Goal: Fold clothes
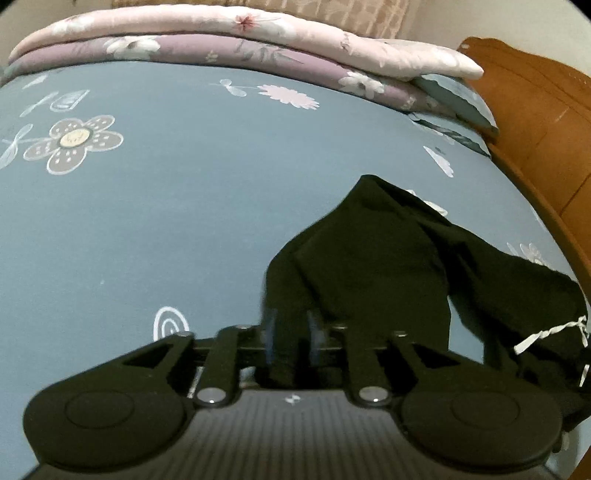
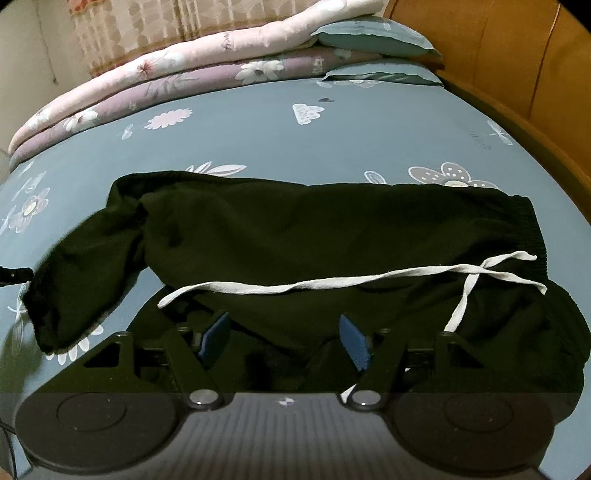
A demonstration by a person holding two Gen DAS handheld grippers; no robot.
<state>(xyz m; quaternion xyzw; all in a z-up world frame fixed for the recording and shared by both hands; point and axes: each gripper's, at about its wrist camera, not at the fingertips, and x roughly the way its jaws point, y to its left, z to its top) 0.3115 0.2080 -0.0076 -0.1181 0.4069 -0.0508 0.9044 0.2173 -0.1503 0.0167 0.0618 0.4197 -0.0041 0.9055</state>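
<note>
Black trousers [image 2: 295,229] with a white drawstring [image 2: 314,284] lie across the blue-grey flowered bed sheet [image 2: 332,129], their elastic waistband [image 2: 524,229] to the right. My right gripper [image 2: 283,339] hovers over their near edge, open, its blue pads [image 2: 212,338] wide apart with cloth below them. In the left wrist view, the trousers [image 1: 369,251] have one leg end pulled up off the sheet into my left gripper [image 1: 293,332]. The pads stand close together with the black fabric pinched between them. The drawstring [image 1: 546,334] shows at the right.
Folded pink and purple floral quilts [image 2: 147,74] are stacked along the far side of the bed, with teal pillows [image 2: 369,33] beside them. A wooden headboard [image 2: 498,55] runs along the right. Bare sheet [image 1: 147,221] stretches to the left of the trousers.
</note>
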